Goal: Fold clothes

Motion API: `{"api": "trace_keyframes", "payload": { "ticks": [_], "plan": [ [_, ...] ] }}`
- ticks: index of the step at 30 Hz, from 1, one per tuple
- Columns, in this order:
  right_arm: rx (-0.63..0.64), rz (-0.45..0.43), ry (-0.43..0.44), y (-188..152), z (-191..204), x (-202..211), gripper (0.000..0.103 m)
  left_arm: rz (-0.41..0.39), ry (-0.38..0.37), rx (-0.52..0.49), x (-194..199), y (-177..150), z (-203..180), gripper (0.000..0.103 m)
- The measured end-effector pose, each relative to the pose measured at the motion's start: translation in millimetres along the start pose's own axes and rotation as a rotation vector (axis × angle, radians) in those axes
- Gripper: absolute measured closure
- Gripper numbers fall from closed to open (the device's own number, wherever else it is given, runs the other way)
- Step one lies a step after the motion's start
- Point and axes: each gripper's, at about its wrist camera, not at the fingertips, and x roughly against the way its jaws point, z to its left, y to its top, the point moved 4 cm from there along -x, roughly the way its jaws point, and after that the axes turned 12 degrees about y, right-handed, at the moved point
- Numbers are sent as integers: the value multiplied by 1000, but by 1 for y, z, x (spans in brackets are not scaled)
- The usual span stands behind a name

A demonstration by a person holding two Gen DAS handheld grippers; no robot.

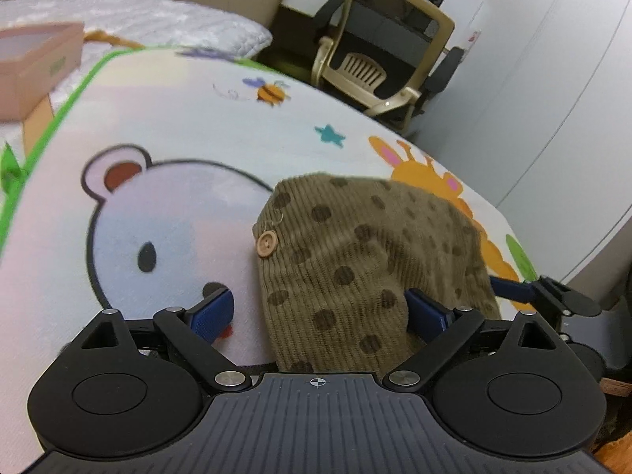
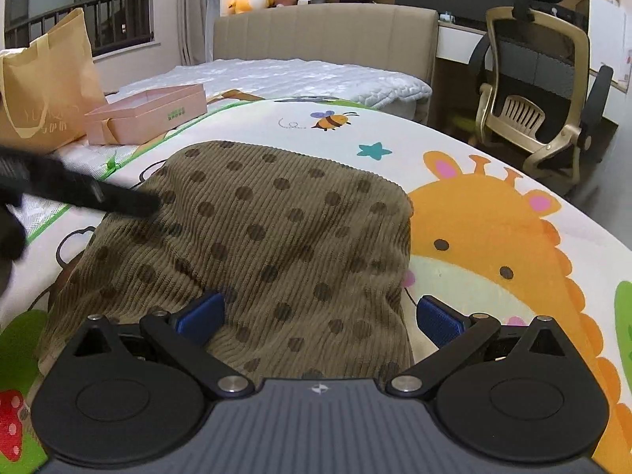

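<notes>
Ribbed, dark-dotted olive corduroy garment (image 2: pixel 276 237) lies rumpled on smooth cartoon-printed mat (image 2: pixel 493 181).

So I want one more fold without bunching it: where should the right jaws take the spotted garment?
Take the garment at its near right corner, coming low from the near side. That edge lies folded and thick on the mat, right in front of the open right gripper, and gives a firm hem to pinch.
</notes>
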Motion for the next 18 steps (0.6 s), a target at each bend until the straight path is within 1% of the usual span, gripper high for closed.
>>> {"api": "trace_keyframes", "payload": {
  "ticks": [2, 4, 5, 7, 9, 11, 14, 17, 18],
  "plan": [
    [-15, -8, 6, -1, -2, 0, 0, -56, -23, 0, 15, 9, -1, 13],
    [-33, -15, 13, -2, -3, 0, 0, -105, -11, -9, 22, 23, -1, 13],
    [-34, -19, 12, -1, -3, 1, 0, -111, 15, -32, 18, 28, -2, 13],
    [-23, -29, 15, 3, -2, 7, 0, -112, 77, -89, 5, 37, -6, 13],
    [-33, -72, 13, 15, -6, 17, 0, -81, 137, -146, -17, 37, -6, 10],
    [-60, -115, 1, 29, -14, 25, 0, -65, 137, -154, -27, 34, -4, 8],
    [-72, -100, -64, 48, -30, 12, 0, -60, 128, -153, -33, 31, -3, 8],
    [-41, -13, -114, 49, -38, -21, 0, -59, 122, -153, -34, 29, -1, 8],
    [-40, -4, -119, 47, -39, -25, 0, -59, 120, -153, -34, 29, 0, 8]
  ]
}}
